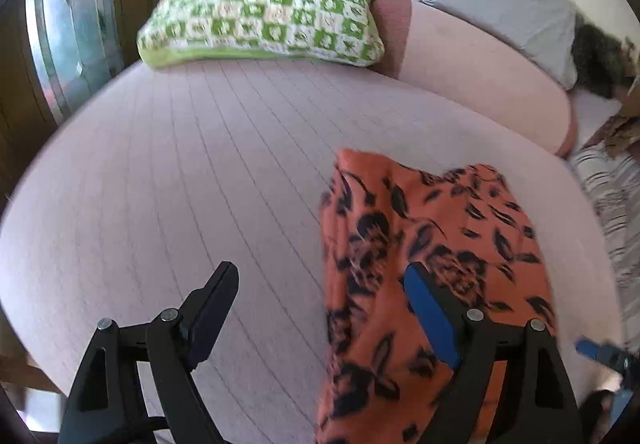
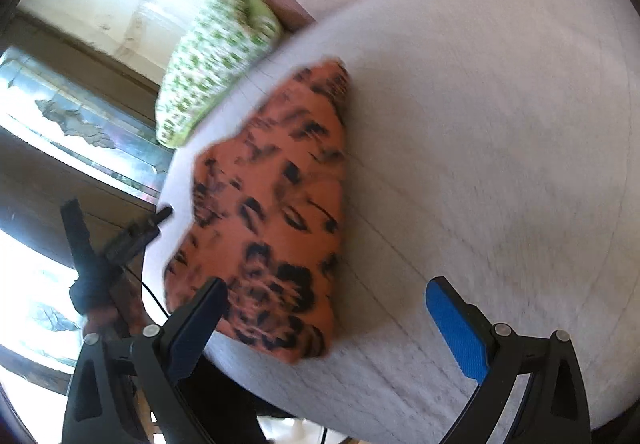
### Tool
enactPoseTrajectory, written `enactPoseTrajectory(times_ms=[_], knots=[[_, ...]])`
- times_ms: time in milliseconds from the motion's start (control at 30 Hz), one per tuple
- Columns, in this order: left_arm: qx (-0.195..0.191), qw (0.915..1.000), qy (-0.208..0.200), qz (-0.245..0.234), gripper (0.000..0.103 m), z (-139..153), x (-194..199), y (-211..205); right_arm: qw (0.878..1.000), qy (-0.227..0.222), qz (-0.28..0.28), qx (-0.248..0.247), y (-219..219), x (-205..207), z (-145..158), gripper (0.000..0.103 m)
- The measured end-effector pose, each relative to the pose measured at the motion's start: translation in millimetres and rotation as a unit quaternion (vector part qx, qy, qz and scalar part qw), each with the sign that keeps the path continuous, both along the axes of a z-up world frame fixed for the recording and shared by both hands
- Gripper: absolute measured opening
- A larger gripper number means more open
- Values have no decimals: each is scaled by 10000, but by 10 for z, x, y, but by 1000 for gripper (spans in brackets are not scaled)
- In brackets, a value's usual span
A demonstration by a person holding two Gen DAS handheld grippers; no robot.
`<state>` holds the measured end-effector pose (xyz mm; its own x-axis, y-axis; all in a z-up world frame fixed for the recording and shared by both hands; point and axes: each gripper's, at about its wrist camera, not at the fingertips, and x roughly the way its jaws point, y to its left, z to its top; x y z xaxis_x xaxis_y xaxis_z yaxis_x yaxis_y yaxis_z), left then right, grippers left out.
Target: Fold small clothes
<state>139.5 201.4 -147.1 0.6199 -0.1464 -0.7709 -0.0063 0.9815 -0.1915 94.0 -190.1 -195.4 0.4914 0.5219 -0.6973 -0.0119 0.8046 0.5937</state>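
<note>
Garment (image 1: pixel 424 252), orange with black floral print, lies folded on the pink bed (image 1: pixel 180 172), near a green-checked pillow (image 1: pixel 264 16). I see my left gripper (image 1: pixel 320 284) wide open, nothing between its fingers; right gripper (image 2: pixel 324 304) also open, hovering over the garment's near edge.

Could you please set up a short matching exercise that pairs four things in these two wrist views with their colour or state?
Things:
1. garment
2. cushion
3. left gripper
4. bed cover

Descriptions:
A. green and white checks
B. pale pink with thin lines
C. orange with black flower print
D. jaws wide apart, nothing held

Pairs: 1-C, 2-A, 3-D, 4-B
</note>
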Motion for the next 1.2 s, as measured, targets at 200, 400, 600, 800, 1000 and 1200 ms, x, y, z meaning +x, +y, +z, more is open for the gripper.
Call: enactPoseTrajectory(times_ms=[200, 400, 600, 800, 1000, 1200], knots=[[-424, 9984, 18, -375, 86, -144, -30, -55, 9989, -414, 229, 54, 147, 284, 242, 101], [-365, 9974, 504, -358, 73, -400, 60, -103, 9998, -73, 95, 181, 141, 695, 53, 101], [-241, 9949, 774, -594, 25, -461, 124, -285, 9925, 747, 966, 47, 527, 784, -431, 59], [-352, 9973, 423, -481, 21, -178, -31, -321, 9905, -93, 1117, -794, 711, 594, 81, 41], [-126, 9975, 577, -385, 48, -315, -35, -323, 9871, 719, 1147, -859, 584, 614, -330, 76], [-244, 9991, 159, -301, 68, -50, 102, -249, 9992, 310, 132, 195, 65, 733, -169, 88]])
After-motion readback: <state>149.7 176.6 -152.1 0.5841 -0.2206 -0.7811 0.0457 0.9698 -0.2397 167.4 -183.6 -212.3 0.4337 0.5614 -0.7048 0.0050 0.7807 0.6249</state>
